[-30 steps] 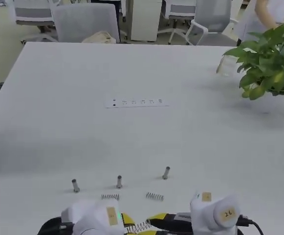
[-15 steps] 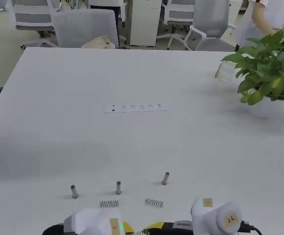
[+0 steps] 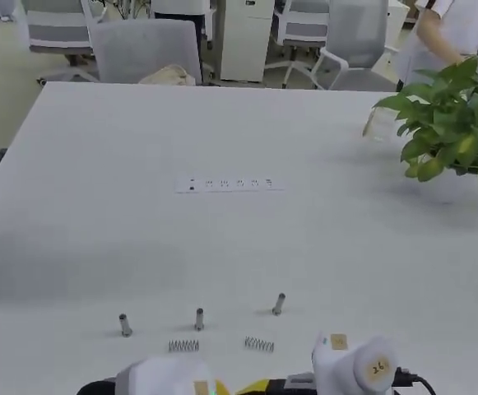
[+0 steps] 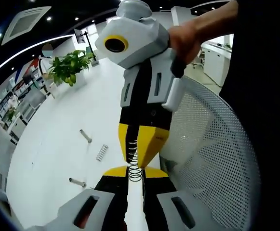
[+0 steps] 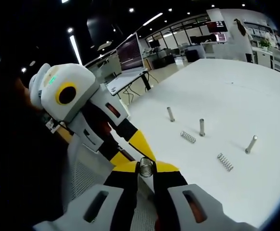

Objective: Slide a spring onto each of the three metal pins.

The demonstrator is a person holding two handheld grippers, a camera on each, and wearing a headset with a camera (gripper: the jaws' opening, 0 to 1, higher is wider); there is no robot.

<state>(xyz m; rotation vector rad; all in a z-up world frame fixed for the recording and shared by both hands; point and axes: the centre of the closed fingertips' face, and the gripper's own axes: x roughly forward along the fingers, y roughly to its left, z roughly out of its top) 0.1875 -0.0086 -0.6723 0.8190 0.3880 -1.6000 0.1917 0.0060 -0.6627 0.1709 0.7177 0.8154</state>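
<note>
White-black-yellow left gripper (image 4: 135,169), right gripper (image 5: 146,167)

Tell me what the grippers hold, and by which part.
One spring, held by both: the left gripper has its jaws shut on one end, the right gripper on the other end.

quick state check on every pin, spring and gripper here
left pin: upright, bare
middle pin: upright, bare
right pin: standing, bare
left spring: lying loose, on no pin
right spring: lying loose, on no pin
held spring: in the air, gripped by both grippers
left gripper: shut on held spring
right gripper: shut on held spring
</note>
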